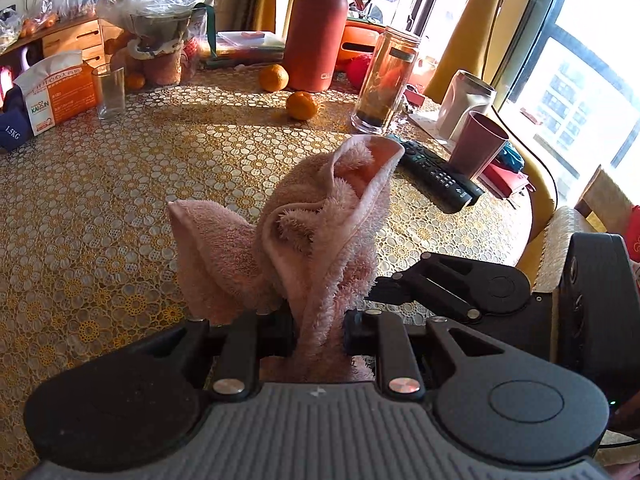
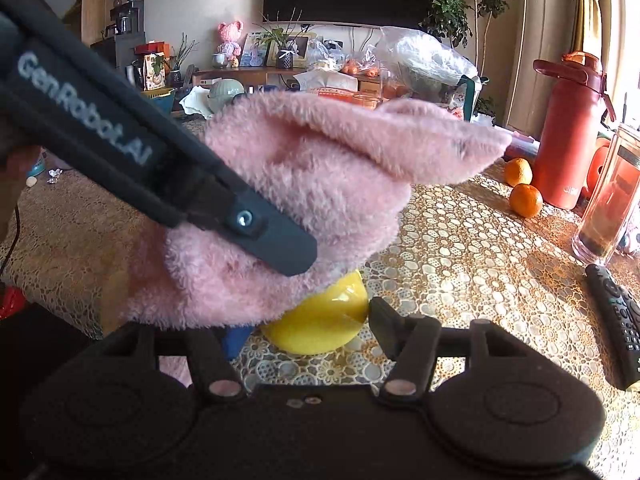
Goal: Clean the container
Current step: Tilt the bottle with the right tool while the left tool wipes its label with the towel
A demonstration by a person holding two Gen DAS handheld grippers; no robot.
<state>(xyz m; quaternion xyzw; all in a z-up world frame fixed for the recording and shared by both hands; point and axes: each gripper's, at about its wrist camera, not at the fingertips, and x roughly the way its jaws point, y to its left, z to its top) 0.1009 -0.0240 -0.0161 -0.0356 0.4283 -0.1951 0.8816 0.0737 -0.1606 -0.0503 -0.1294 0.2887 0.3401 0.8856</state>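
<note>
My left gripper [image 1: 320, 332] is shut on a fluffy pink cloth [image 1: 320, 216], which bunches up in front of its fingers. In the right wrist view the same cloth [image 2: 320, 184] drapes over a yellow container [image 2: 324, 324], with a left gripper finger [image 2: 280, 248] pressing into it from the upper left. Only the container's lower part shows. It sits between the fingers of my right gripper [image 2: 310, 328], which is shut on it just above the lace-patterned table [image 2: 480, 280]. In the left wrist view the right gripper [image 1: 384, 292] reaches in from the right, and the cloth hides the container.
Behind the cloth are two oranges [image 1: 302, 105], a tall red flask [image 1: 318, 28] and a glass jar [image 1: 384, 80]. A black remote [image 1: 436, 172] and a maroon cup [image 1: 478, 144] lie near the table's right edge. A drinking glass [image 1: 109, 90] and a box [image 1: 56, 92] stand far left.
</note>
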